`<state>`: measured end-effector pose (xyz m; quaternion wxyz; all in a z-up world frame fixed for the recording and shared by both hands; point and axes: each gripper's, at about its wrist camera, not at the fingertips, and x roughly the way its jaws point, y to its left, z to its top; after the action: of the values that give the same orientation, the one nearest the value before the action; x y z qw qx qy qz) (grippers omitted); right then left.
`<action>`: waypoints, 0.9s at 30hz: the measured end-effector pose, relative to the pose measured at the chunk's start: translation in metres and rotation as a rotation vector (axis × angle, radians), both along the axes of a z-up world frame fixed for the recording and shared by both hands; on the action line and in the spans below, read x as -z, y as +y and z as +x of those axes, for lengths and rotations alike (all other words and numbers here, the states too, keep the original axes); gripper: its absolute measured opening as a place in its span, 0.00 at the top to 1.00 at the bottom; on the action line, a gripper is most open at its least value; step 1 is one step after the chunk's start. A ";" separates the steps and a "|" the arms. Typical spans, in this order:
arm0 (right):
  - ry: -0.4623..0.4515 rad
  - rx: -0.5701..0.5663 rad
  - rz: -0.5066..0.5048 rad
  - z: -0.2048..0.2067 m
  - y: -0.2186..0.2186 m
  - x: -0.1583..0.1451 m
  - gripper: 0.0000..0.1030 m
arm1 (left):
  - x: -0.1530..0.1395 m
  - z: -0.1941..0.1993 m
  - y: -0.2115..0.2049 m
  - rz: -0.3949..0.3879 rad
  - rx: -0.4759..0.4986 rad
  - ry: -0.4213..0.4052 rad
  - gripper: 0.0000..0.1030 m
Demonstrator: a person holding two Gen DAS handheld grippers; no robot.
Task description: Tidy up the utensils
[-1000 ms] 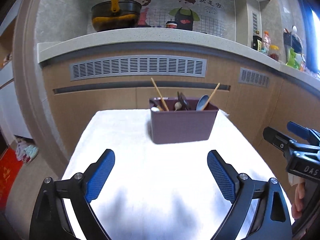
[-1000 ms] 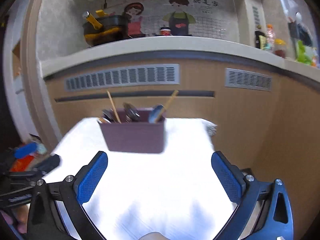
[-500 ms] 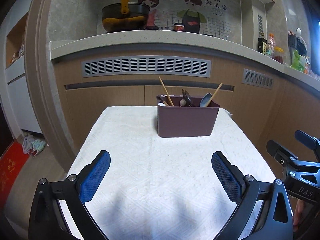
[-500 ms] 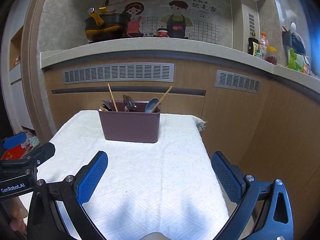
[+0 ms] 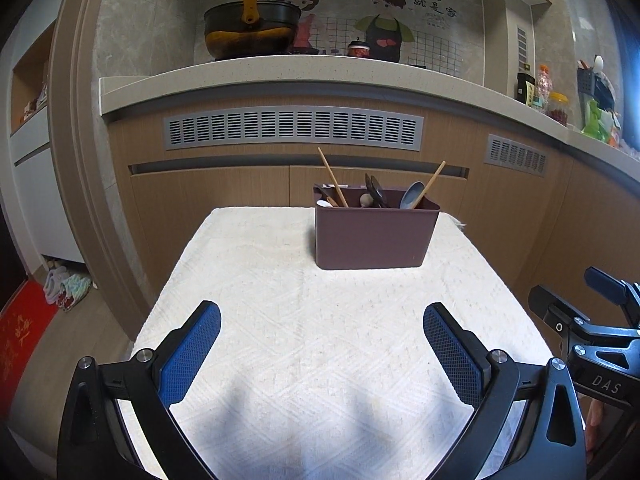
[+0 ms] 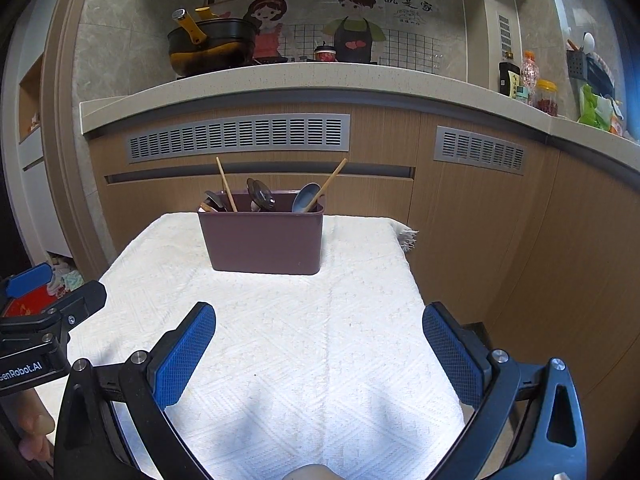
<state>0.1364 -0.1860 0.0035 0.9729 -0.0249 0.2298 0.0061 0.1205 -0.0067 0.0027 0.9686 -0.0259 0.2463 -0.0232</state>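
Note:
A maroon utensil holder (image 5: 374,236) stands at the far end of the white-clothed table (image 5: 304,332). It holds chopsticks (image 5: 332,178), dark spoons (image 5: 375,191) and a grey-blue spoon (image 5: 412,195). It also shows in the right wrist view (image 6: 264,240). My left gripper (image 5: 320,352) is open and empty, well short of the holder. My right gripper (image 6: 318,354) is open and empty too, at the near part of the table. Each gripper shows at the edge of the other's view: the right gripper (image 5: 592,332) and the left gripper (image 6: 44,320).
A kitchen counter (image 5: 320,76) with a black pot (image 5: 250,30) runs behind the table, over wooden cabinet fronts (image 5: 224,188). Jars and bottles (image 6: 536,88) stand at the counter's right. Floor with a red mat (image 5: 20,344) lies left of the table.
Both grippers have pulled back and steadied; the holder looks farther away than one second ago. Both stay open and empty.

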 end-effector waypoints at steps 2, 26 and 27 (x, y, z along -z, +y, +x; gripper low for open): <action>-0.001 0.000 0.000 0.000 0.000 0.000 0.00 | 0.000 0.000 0.000 0.002 0.002 0.003 0.02; -0.005 -0.004 0.005 -0.001 0.001 -0.001 0.00 | 0.001 0.000 0.001 0.002 0.007 0.000 0.02; -0.005 -0.005 0.003 -0.001 0.000 -0.001 0.00 | 0.001 0.001 0.001 0.003 0.007 0.000 0.02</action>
<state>0.1357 -0.1856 0.0042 0.9735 -0.0238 0.2273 0.0086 0.1211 -0.0054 0.0019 0.9684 -0.0237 0.2467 -0.0265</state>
